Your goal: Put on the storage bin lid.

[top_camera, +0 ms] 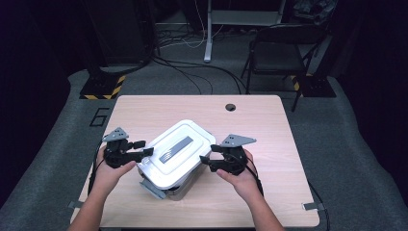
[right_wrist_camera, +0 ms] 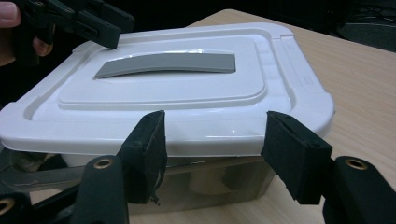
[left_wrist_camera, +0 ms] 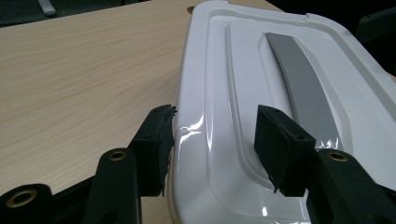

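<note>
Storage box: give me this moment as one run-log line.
storage box: lid on, mid-table | left gripper: open at left lid edge | right gripper: open at right edge | nothing gripped

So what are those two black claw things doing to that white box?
A person holds a gripper in each hand at either side of a plastic box with a white lid on the wooden table. The left gripper has its open jaws over one lid edge; the right gripper has its open jaws at the opposite rim. Neither is clamped yet.
</note>
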`<state>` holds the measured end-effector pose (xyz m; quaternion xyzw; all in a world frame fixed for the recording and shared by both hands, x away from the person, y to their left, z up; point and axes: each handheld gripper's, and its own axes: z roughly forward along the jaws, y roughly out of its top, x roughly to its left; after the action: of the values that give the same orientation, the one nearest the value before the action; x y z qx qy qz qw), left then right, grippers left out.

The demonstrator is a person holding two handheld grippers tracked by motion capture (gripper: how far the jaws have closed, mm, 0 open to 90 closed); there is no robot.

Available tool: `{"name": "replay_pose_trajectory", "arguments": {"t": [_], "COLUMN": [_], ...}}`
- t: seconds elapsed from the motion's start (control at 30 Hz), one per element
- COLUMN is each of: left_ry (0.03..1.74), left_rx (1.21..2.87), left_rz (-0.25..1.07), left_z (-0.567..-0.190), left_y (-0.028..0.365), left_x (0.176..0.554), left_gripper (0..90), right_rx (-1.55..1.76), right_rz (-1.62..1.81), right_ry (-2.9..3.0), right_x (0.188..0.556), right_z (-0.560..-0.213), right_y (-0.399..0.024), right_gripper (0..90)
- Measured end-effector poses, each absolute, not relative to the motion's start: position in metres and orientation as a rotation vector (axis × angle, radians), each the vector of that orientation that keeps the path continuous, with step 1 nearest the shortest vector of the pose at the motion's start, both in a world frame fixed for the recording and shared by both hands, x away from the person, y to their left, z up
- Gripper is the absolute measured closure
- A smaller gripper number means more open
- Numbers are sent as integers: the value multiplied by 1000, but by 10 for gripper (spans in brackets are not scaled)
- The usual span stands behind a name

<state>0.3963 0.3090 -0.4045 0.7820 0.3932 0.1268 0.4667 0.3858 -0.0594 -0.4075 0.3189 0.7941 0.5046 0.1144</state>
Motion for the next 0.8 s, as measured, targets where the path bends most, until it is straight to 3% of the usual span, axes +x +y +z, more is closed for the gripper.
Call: {"name": "replay_pose_trajectory", "arguments": {"t": [0.8], "left_ry": [936], "left_rx": [1906], "left_rz": [278], "left_z": [-408], "left_y": [306], "left_x": [383], "left_gripper": [470], "right_rx": [903], "right_rz": [1390], "right_ry": [2294], "right_x": [393], "right_z": [-409], "right_y": [-40], "right_gripper": [347]}}
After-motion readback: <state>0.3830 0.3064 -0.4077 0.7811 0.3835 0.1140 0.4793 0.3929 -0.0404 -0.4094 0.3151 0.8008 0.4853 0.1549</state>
